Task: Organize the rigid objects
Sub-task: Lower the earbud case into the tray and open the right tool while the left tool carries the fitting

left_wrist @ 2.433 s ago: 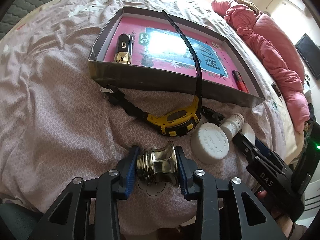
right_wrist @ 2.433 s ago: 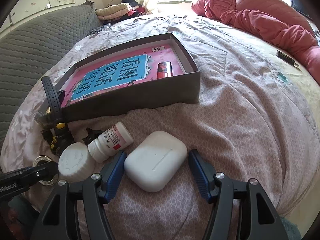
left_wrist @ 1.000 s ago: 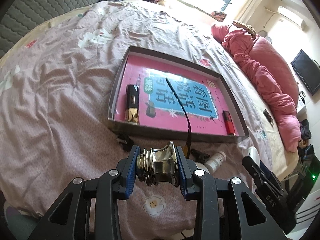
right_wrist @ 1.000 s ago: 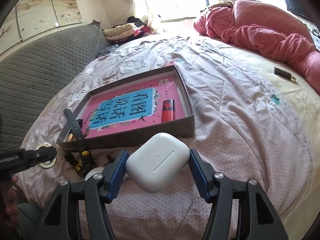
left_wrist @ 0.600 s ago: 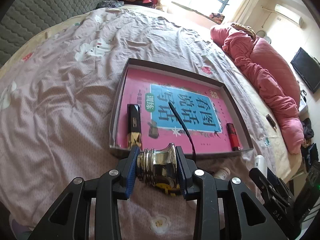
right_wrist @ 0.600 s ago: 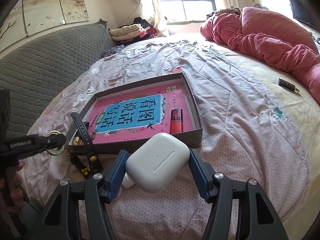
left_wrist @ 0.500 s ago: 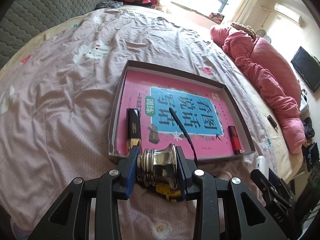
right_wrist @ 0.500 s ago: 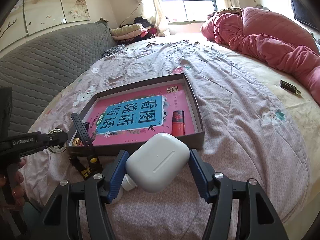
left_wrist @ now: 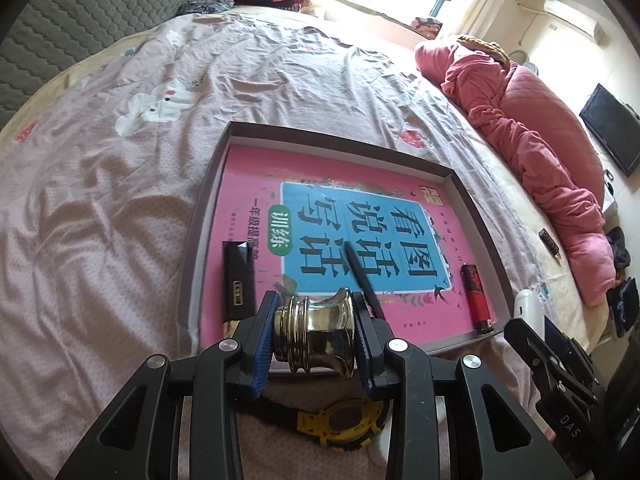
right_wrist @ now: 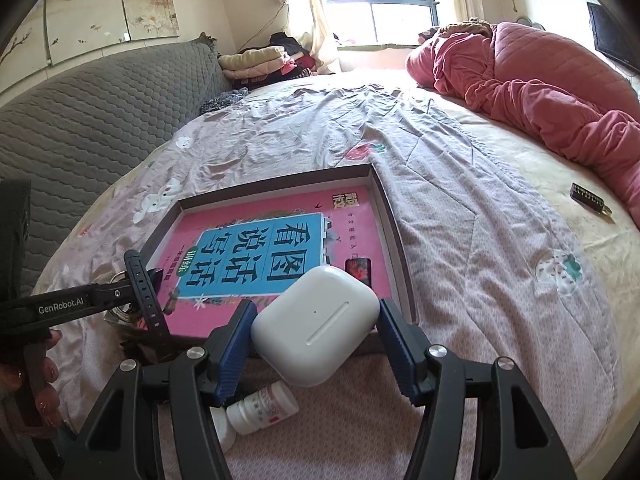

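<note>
A: Obs. 1, objects. What is each tool carrying?

B: The left gripper (left_wrist: pixel 314 338) carries a polished brass knob (left_wrist: pixel 318 336), ribbed at one end and flared at the other, lying sideways between the blue pads (left_wrist: pixel 264 342). The right gripper (right_wrist: pixel 314 346) carries a white earbud case (right_wrist: pixel 316 330), glossy, rounded, with a shallow slot and a tiny dot on its face.

A: Finger state?

B: Left: both pads pressed against the knob's two ends, a narrow pinch. Right: spread wider; the left pad meets the case's side and the right pad stands at its far corner, though actual contact there is hard to judge.

A: Position relative to the fingers?

B: The knob is held up at the near edge of a shallow grey box (left_wrist: pixel 476 204) that extends ahead of the left fingers. Inside lie a pink book (left_wrist: pixel 352 220), a black lighter (left_wrist: pixel 238 276) just ahead-left of the pads, and a red lighter (left_wrist: pixel 474 294) ahead-right. A black watch strap (left_wrist: pixel 362 276) rises past the right pad; the yellow watch (left_wrist: pixel 340 422) lies below the fingers. The case sits over the box's near right corner; a white pill bottle (right_wrist: pixel 262 406) lies beneath the right fingers.

A: Surroundings?

B: A pink printed bedsheet (right_wrist: pixel 480 248), a red quilt (right_wrist: pixel 540 80) beyond, a grey quilted headboard (right_wrist: pixel 92 120) to the left, and a window (right_wrist: pixel 380 0) behind.
</note>
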